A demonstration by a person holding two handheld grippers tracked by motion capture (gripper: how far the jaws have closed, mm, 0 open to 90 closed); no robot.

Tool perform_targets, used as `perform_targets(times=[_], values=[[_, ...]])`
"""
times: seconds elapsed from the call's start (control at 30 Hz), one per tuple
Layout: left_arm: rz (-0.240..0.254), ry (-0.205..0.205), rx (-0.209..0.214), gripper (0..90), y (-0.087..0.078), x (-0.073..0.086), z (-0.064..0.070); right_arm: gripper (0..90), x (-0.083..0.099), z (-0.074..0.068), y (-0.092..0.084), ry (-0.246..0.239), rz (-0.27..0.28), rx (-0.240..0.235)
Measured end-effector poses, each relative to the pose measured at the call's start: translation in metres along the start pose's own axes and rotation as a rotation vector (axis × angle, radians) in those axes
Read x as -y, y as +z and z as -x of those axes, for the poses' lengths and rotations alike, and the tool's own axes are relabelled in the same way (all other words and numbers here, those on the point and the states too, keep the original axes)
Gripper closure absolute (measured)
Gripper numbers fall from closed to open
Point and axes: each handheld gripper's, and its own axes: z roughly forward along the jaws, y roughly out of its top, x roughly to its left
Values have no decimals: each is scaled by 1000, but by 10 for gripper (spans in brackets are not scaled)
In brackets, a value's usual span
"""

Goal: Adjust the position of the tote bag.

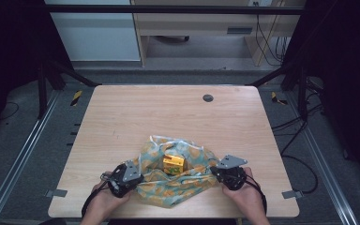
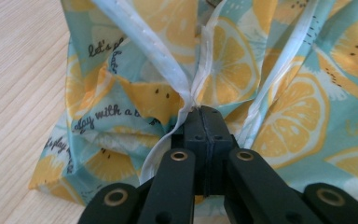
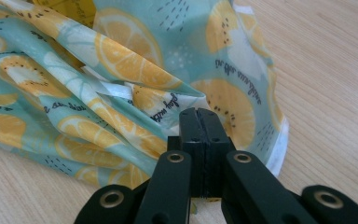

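Where the pale wooden table [image 1: 122, 117] spreads its straight, fine grain under the high view, a rounded-cornered slab with a small dark round grommet [image 1: 208, 98] near its far edge, a thin fabric bag [image 1: 173, 180] lies crumpled at the near edge, midway between the person's two hands. The cloth is soft and much creased, light teal printed with orange and yellow citrus slices, small black seed marks and lines of looping black script; its mouth is hemmed with a white, puckered drawstring channel that shows as a pale loop on the far side. Inside the opened folds sits a small yellow-orange carton [image 1: 174, 164], boxy and sharp-edged, with a printed face turned up. The left gripper [image 1: 132, 176], a black jointed tool topped by a grey three-cornered plate, meets the bag's left side; in the left gripper view its matte black jaws stand pressed together [image 2: 204, 112], pinching the white hem where the gathered cloth bunches into tight pleats. The right gripper [image 1: 219, 171] meets the bag's right side, and in the right gripper view its jaws [image 3: 199, 114] are likewise clamped flat against each other on a fold of the printed fabric, beside the white-edged rim. Brass-coloured rivets ring the linkage arms of both tools.
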Motion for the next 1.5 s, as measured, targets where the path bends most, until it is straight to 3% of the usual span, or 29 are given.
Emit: perform_targets(times=[0.13,0.37,0.5,0.53,0.6,0.63,0.67,0.7,0.73,0.9,0.93,0.97,1.1,1.2,1.23,1.27,1.3,1.33,1.37,1.5], values=[[-6,9,-36,900,-1,1,-2,900,0,-5,0,-11,-7,-18],[-10,-2,-42,900,-3,2,-4,897,1,-13,-3,-25,-9,-32],[1,-1,-42,841,-6,2,-2,811,2,-14,-7,-28,1,-27],[24,-11,-46,790,-10,2,0,689,3,-14,-12,-19,21,-19],[54,-13,-50,732,-16,2,1,581,3,-14,-17,-9,38,-20],[54,-13,-50,702,-16,2,1,581,3,-14,-17,-9,38,-20],[73,-16,-55,664,-23,2,2,487,2,-15,-26,-10,71,-11],[73,-16,-55,642,-23,2,2,487,2,-15,-26,-10,71,-11],[114,-35,-52,623,-29,2,3,404,-1,-15,-33,-4,90,-7],[179,-41,-47,550,-45,-1,5,323,-15,-19,-48,2,130,-17],[223,-44,-46,532,-53,-6,7,307,-20,-20,-51,-13,137,-23],[223,-44,-46,515,-53,-6,7,307,-20,-20,-51,-13,137,-23],[311,-13,-39,431,-69,-35,9,302,-47,-20,-61,-38,172,-34],[333,-3,-24,400,-68,-47,9,319,-58,-19,-62,-64,166,-41],[336,8,-16,369,-64,-55,9,324,-70,-18,-55,-88,136,-33],[333,23,-10,369,-60,-60,9,324,-70,-18,-55,-88,136,-33],[322,39,0,344,-55,-63,11,311,-79,-18,-44,-101,92,-48],[305,47,9,344,-50,-64,12,311,-79,-18,-44,-101,92,-48],[302,43,19,329,-39,-61,16,275,-83,-18,-30,-117,52,-58],[287,49,50,289,-25,-55,21,241,-86,-17,-11,-132,19,-73]])
